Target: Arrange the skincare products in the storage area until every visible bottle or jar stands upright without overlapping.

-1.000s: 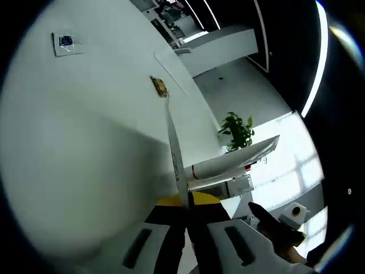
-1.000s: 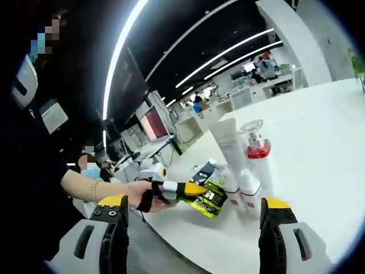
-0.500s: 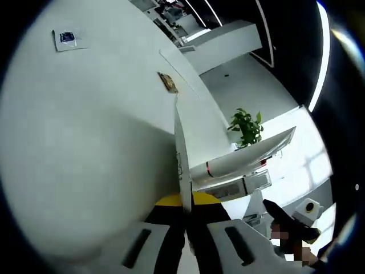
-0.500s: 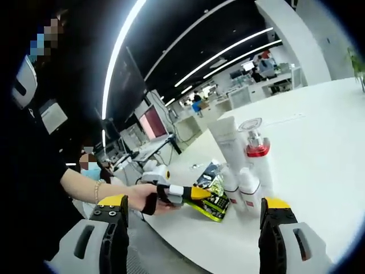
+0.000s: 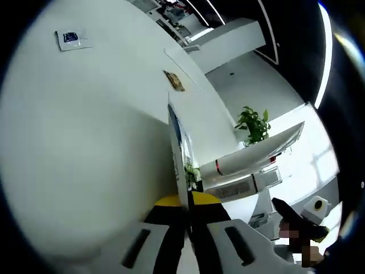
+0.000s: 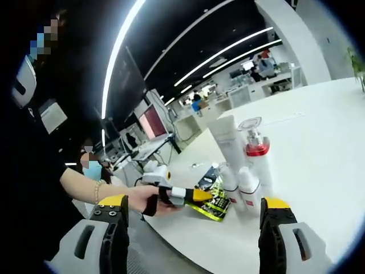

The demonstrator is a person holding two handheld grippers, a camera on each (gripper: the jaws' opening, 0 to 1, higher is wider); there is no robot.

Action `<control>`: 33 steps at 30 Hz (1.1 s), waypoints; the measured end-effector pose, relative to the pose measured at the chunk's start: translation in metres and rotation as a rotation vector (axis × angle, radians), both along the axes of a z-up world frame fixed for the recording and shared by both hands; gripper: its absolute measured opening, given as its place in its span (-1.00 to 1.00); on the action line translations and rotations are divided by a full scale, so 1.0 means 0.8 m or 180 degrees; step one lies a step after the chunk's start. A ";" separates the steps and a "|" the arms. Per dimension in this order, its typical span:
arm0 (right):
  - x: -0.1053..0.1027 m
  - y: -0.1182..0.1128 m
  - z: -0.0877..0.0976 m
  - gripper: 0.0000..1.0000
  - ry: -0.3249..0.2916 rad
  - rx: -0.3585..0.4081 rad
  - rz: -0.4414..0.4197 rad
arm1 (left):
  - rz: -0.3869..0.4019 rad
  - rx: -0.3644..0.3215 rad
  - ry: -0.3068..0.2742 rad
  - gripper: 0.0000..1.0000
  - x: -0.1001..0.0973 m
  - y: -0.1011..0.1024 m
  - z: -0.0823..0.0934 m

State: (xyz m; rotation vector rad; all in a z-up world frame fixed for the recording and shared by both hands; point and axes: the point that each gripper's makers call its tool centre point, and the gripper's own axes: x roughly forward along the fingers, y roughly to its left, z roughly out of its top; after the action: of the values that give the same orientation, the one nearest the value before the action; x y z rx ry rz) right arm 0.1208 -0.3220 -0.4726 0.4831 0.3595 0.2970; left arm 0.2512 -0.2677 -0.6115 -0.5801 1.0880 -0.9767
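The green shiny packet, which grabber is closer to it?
Left. The left gripper is shut on the green packet, holding it at the table's edge. The right gripper is open and stays back from the packet, with a clear gap between them.

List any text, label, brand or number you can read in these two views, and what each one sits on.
None can be read.
Green and black sachet held in the left tongs: print too small.
White tube and pump bottle with red collar: no legible lettering.
Two small white bottles: red marks, blurred.
Small packet on the white table: dark print, too small.
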 end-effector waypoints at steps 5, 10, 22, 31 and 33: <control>0.000 0.000 0.000 0.97 0.0004 -0.0001 0.0004 | -0.0105 0.0082 -0.0168 -1.00 0.000 -0.002 0.002; 0.000 -0.001 -0.001 0.97 0.0008 0.0006 0.0002 | -0.0237 0.0186 -0.0344 -0.97 0.003 -0.007 0.001; 0.000 -0.001 -0.001 0.97 0.0011 0.0007 0.0008 | -0.0530 0.0514 -0.0798 -0.82 -0.003 0.005 -0.001; 0.000 -0.001 -0.001 0.95 0.0020 0.0000 0.0005 | -0.0859 0.0904 -0.1415 -0.69 -0.002 0.009 0.002; 0.000 -0.001 -0.001 0.95 0.0017 0.0004 0.0004 | -0.0917 0.1005 -0.1567 -0.66 0.000 0.011 0.002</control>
State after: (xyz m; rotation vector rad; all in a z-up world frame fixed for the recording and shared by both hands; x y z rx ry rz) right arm 0.1205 -0.3226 -0.4736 0.4850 0.3649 0.2971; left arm 0.2516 -0.2591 -0.6096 0.0822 0.8650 -1.0939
